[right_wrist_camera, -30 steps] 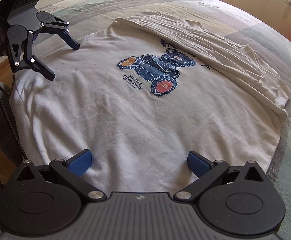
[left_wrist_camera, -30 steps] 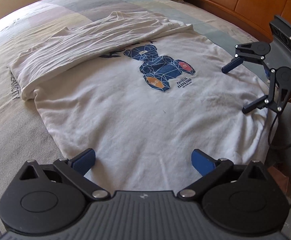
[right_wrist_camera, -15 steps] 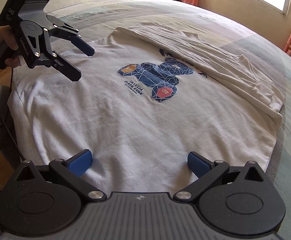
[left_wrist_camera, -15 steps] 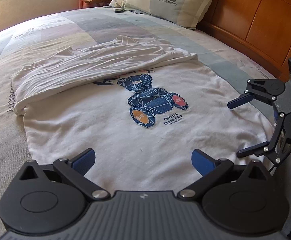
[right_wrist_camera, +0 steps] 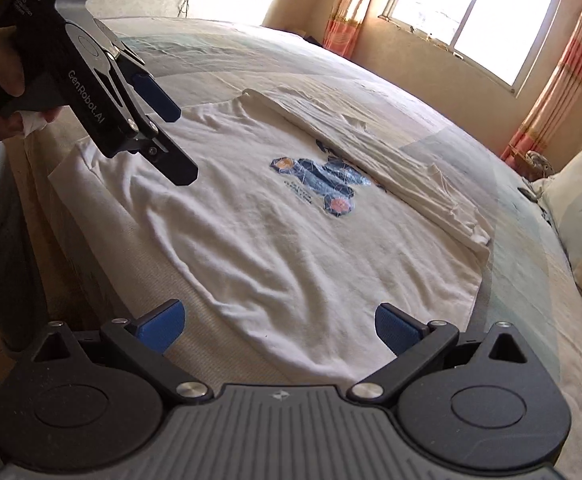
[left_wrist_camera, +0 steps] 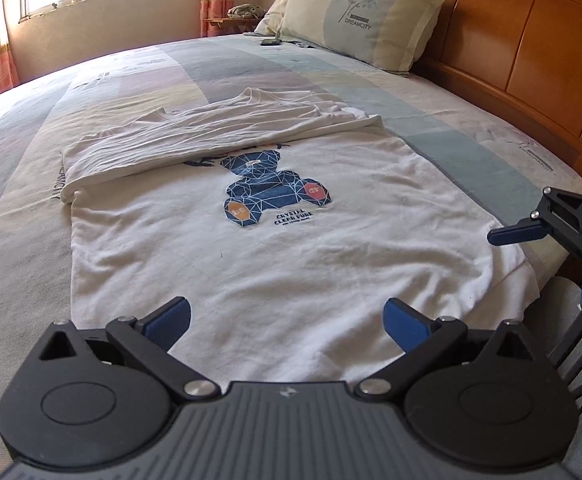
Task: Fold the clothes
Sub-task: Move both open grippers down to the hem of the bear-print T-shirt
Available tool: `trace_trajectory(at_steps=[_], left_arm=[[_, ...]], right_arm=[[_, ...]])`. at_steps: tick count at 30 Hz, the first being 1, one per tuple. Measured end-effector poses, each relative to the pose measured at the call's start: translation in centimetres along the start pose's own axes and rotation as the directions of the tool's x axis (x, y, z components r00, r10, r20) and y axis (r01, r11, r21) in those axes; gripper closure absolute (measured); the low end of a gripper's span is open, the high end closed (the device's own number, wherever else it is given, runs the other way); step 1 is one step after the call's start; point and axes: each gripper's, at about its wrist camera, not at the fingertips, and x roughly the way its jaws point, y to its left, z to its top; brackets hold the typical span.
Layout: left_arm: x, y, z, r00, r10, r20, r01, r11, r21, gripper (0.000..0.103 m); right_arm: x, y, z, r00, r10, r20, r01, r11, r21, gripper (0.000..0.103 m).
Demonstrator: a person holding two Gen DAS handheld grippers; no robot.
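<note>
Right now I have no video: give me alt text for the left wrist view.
A white T-shirt with a blue bear print lies flat on the bed, its far side folded over toward the middle. The left gripper hangs open above the near edge, holding nothing; the right gripper, also open, shows at the right edge.

The T-shirt (left_wrist_camera: 291, 264) is white with a blue geometric bear print (left_wrist_camera: 271, 196) bearing orange and red patches. The bedsheet (left_wrist_camera: 219, 68) shows pale grey, cream and teal blocks; the headboard (left_wrist_camera: 531, 44) is orange-brown wood.
</note>
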Motion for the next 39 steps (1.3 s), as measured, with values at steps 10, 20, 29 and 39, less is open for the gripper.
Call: trace_trajectory(at_steps=[10,20,29,39], left_arm=[[1.4,1.1,-3.1,0.999,0.02,-0.031,-0.024,0.991,-0.134,0.001],[-0.3,1.1,-3.5,0.998,0.027,-0.057,-0.036,0.984,-0.174,0.001],[-1.1,-0.6,-1.3,0.999,0.028,-0.045,-0.033,0.994,-0.103,0.001],[-1.4,-1.9,-0.6,0.996,0.082,-0.036,-0.079,0.995,0.066,0.001]], right_arm=[[2.9,1.5,-0.1,0.995,0.03,-0.094,-0.009,0.977,0.213,0.0],[2.7,2.4,-0.1,0.992,-0.007,-0.124,0.032,0.98,0.198,0.0],[2.8,1.9,0.6,0.987,0.011,-0.163,0.028,0.971,0.237,0.0],[1.0,0.5,0.2,0.982,0.094,-0.162,-0.038,0.948,0.316,0.0]])
